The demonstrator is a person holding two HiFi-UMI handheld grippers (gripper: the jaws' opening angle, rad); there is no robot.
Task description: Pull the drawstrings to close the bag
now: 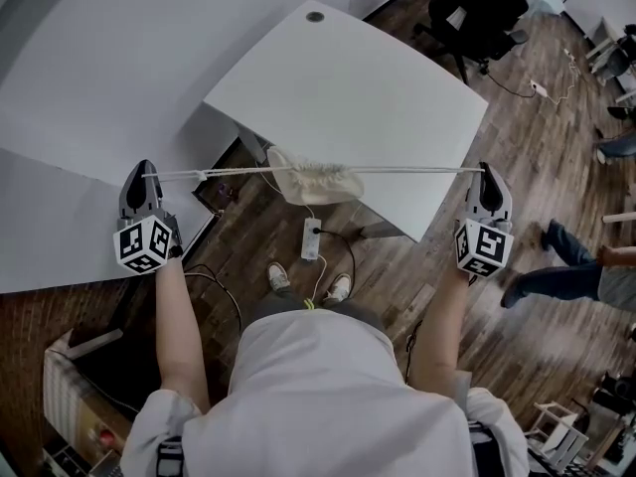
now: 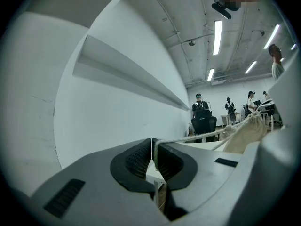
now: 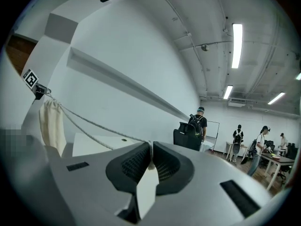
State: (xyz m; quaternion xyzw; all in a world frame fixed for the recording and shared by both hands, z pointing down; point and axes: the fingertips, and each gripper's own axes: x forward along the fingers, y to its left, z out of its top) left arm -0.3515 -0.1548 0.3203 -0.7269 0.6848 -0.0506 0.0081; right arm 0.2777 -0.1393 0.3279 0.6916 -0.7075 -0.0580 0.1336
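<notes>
A cream cloth drawstring bag [image 1: 316, 182] hangs in the air in front of me, its mouth gathered tight. White drawstrings [image 1: 238, 173] run taut and level from it to both sides. My left gripper [image 1: 147, 175] is shut on the left cord's end and my right gripper [image 1: 486, 173] on the right cord's end. In the left gripper view the cord [image 2: 197, 136] leaves the closed left gripper [image 2: 153, 146] toward the bag [image 2: 244, 133]. In the right gripper view two strands [image 3: 94, 124] lead from the closed right gripper [image 3: 150, 149] to the bag [image 3: 51, 121].
A white desk [image 1: 348, 87] lies just beyond and below the bag, and a white surface [image 1: 60, 207] is on the left. A power strip [image 1: 310, 237] with cables lies on the wooden floor by my feet. A black office chair [image 1: 477, 8] and several people stand farther off.
</notes>
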